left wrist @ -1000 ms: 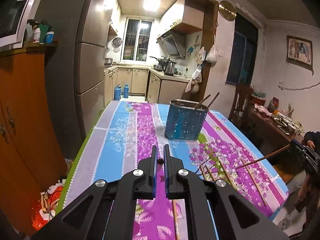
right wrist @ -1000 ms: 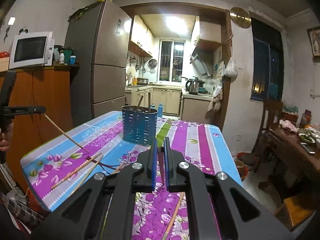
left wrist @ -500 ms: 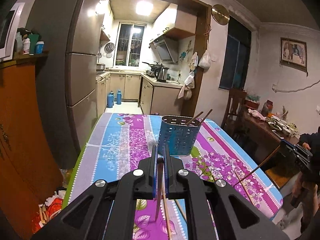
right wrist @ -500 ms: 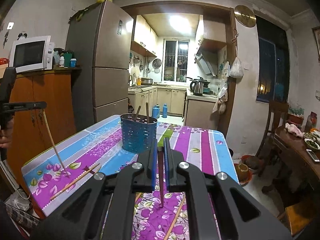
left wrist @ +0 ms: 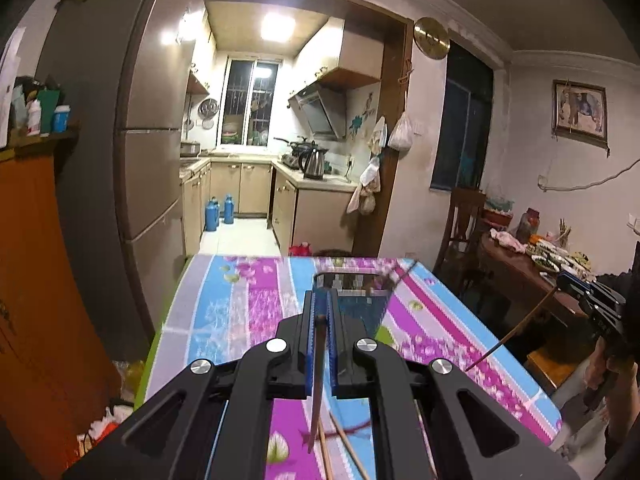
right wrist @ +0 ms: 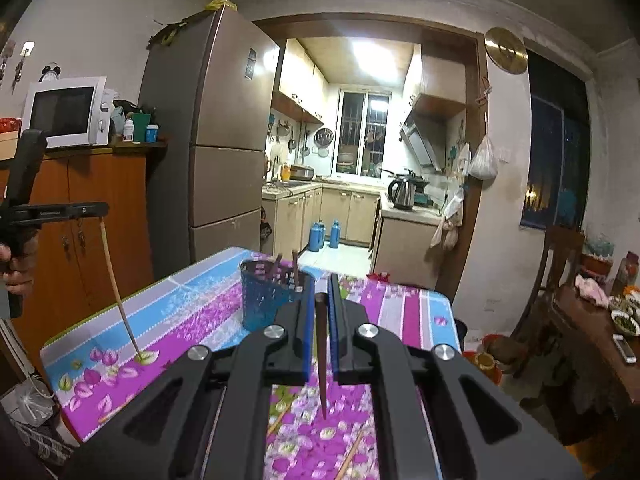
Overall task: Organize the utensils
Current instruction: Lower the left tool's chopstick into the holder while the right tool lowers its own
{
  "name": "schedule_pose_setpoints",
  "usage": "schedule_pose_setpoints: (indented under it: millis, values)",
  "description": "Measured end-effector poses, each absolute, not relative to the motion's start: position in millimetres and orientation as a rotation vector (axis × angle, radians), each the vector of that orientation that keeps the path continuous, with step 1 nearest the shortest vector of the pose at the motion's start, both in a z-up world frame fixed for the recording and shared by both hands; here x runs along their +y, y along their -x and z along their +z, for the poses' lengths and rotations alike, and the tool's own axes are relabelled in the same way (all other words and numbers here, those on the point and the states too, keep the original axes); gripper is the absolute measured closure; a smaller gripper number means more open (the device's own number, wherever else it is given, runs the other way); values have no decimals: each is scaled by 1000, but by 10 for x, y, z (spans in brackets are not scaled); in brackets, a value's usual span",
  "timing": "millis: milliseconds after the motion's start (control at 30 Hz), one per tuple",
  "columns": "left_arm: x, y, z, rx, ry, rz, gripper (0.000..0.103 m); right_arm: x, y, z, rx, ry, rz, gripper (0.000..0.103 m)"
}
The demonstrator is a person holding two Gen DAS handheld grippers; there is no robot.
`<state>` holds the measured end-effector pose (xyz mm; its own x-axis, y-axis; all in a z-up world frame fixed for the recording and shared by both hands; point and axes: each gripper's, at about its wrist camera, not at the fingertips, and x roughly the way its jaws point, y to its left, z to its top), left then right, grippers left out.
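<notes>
floral tablecloth point(left wrist: 224, 320) covers the table below both grippers. left gripper point(left wrist: 320, 312) is clamped on a dark chopstick point(left wrist: 318, 368) hanging tip-down; right gripper point(right wrist: 320, 300) likewise pinches its chopstick point(right wrist: 321, 360) near vertical. the blue utensil basket point(right wrist: 264, 296) stands just ahead, slightly left of the right gripper, both pointing slightly down toward it. loose chopsticks point(left wrist: 336, 444) lie short of the basket.

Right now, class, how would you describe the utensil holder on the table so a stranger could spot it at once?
Find the table with the bright purple, blue and white flowered cloth, in front of the kitchen doorway. Towards its far end stands the utensil holder, a blue perforated basket with two chopsticks poking out. It is the only upright thing there; the other chopsticks lie flat on the cloth.
</notes>
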<state>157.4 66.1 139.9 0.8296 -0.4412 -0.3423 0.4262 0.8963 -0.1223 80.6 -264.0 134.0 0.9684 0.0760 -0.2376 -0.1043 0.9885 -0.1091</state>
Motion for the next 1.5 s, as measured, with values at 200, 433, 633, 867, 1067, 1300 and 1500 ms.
schedule_pose_setpoints:
  millis: [200,433,633,867,1067,1300,1500]
  values:
    - [520,-1956,1865,296,67,-473,96,-2707,-1179,1769,191,129,93,98]
    - [147,-2449,2382,199,62,-489,96,-2705,-1757,2255,116,139,84,98]
    - [-264,-2951,2525,155,84,-536,96,-2737,-2362,2470,79,75,123,98]
    - [-601,-3465,2244,161,93,-558,96,-2733,-2878,2285,113,-20,182,98]
    - [-710,-3707,1854,201,73,-552,96,-2626,-3068,2059,151,-49,227,98]
    - [-725,-3924,1443,239,62,-538,96,-2505,-3229,1736,215,-60,242,98]
    - [-765,-4027,1182,273,35,-530,96,-2412,-3368,1461,266,-65,234,98]
